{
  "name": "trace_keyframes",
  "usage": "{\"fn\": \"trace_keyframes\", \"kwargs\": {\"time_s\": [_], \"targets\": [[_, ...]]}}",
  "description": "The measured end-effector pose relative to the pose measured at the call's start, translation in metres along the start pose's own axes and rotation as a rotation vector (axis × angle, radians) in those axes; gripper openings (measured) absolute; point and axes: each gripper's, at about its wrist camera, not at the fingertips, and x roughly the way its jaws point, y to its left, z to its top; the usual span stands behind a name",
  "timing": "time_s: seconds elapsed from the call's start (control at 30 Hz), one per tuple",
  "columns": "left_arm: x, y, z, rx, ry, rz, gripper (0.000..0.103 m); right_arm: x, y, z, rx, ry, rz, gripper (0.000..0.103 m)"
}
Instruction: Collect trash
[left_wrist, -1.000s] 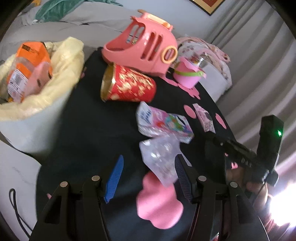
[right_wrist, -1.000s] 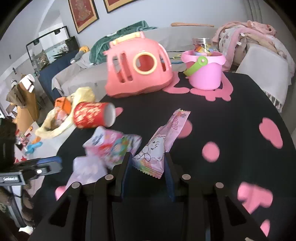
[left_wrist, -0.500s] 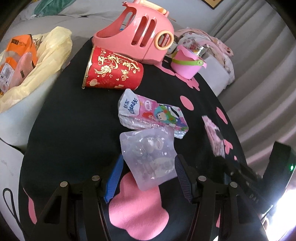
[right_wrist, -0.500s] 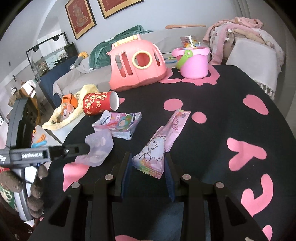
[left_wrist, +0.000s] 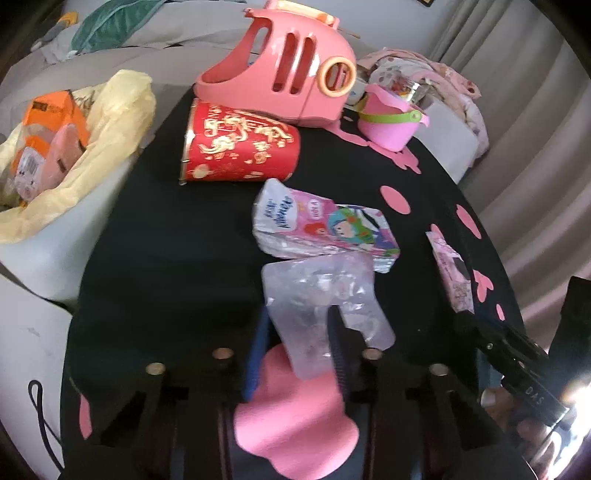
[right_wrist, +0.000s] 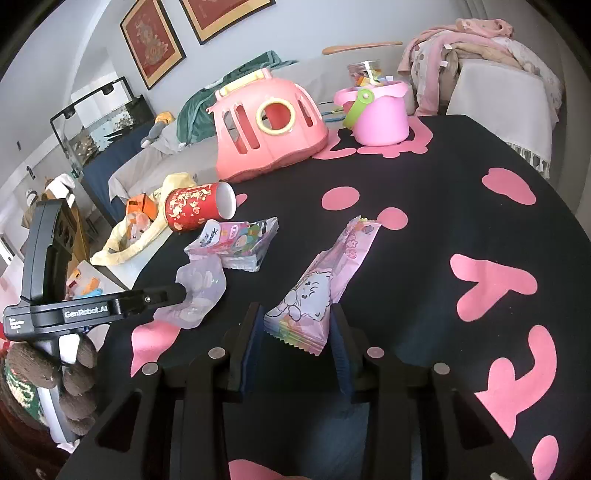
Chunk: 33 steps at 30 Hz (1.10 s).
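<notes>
On the black cloth with pink shapes (left_wrist: 166, 258) lies a clear plastic wrapper (left_wrist: 317, 280). My left gripper (left_wrist: 297, 345) has its jaws closing on the wrapper's near end, and both pads touch it. In the right wrist view the same wrapper (right_wrist: 201, 284) crumples around the left gripper's tip (right_wrist: 177, 293). My right gripper (right_wrist: 295, 332) holds the near end of a pink snack packet (right_wrist: 325, 273); its jaws are opening slightly, with the packet still spanning the pads. Behind the wrapper lie a tissue pack (left_wrist: 321, 225) and a red paper cup (left_wrist: 240, 147) on its side.
A bin lined with a yellow bag (left_wrist: 110, 122) stands off the table's left edge and holds an orange carton. A pink toy carrier (left_wrist: 288, 62) and a pink bucket (left_wrist: 388, 125) stand at the far edge. A gloved hand (right_wrist: 74, 373) grips the left tool.
The left jaws have come together on the clear wrapper after moving up to it. The right gripper has dragged the pink packet back across the cloth and now keeps still.
</notes>
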Motion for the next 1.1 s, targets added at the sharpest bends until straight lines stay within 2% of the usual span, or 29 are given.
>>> {"fn": "trace_keyframes", "kwargs": {"time_s": [0.03,0.13,0.37,0.57,0.67,0.8,0.87,0.97,1.1], "targets": [[-0.001,0.002,0.000,-0.009,0.003,-0.003,0.019,0.000,0.001,0.000,-0.005,0.000,-0.002,0.034],[-0.008,0.006,-0.003,-0.021,-0.008,-0.018,0.014,0.000,0.002,-0.002,-0.013,0.006,-0.006,0.034],[-0.045,0.005,-0.002,0.032,-0.116,0.018,0.013,0.004,0.001,-0.004,0.007,0.027,0.000,0.035],[-0.049,0.010,0.000,0.000,-0.116,-0.045,0.013,0.002,0.003,-0.010,0.000,0.008,-0.004,0.036],[-0.037,0.012,0.004,-0.009,-0.118,-0.098,0.016,0.003,0.003,-0.009,0.002,0.010,0.001,0.037],[-0.020,0.004,0.021,0.107,-0.148,-0.092,0.028,0.003,0.003,-0.008,-0.005,0.015,0.007,0.040],[-0.004,0.004,0.033,0.154,-0.105,-0.127,0.029,0.003,0.004,-0.008,-0.011,0.017,0.009,0.041],[0.013,0.008,0.040,0.165,-0.034,-0.163,0.029,0.003,0.003,-0.008,-0.008,0.017,0.014,0.041],[0.019,0.010,0.029,0.181,0.049,-0.210,0.029,0.003,-0.001,-0.008,0.010,0.016,0.036,0.041]]}}
